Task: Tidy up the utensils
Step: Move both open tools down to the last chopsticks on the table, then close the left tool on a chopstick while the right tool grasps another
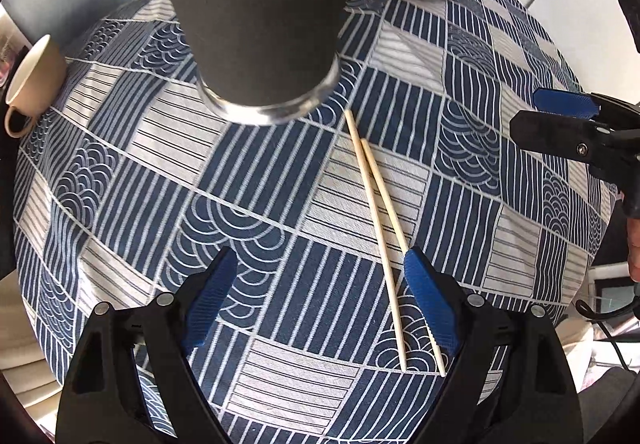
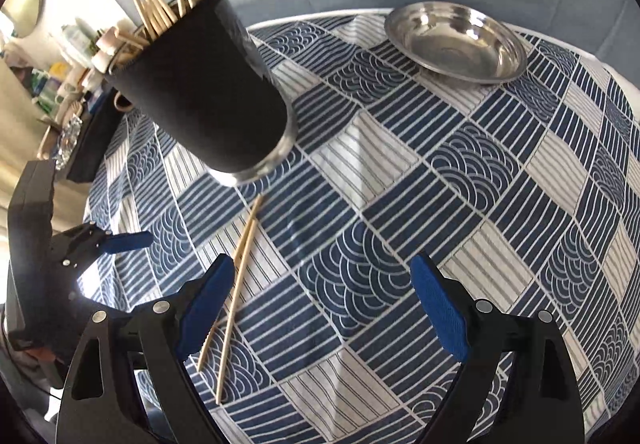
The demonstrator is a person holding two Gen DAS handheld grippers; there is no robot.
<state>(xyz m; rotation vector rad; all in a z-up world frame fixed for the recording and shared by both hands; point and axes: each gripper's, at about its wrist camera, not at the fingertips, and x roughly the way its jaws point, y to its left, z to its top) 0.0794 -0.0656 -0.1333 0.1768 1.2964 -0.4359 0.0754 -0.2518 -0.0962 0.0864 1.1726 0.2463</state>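
Steel dish (image 2: 456, 43) — beige mug (image 1: 34, 83).

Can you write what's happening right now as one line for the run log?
left gripper: open, empty | right gripper: open, empty | two chopsticks: loose on tablecloth | black cup: holds more chopsticks

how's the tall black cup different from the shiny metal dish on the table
The tall black cup with a steel base stands upright and narrow; the shallow stainless steel dish is low and wide. The cup is matte dark; the dish is mirror-bright all over. The cup holds wooden chopsticks; the dish holds nothing. Both rest on the blue-and-white patterned tablecloth.
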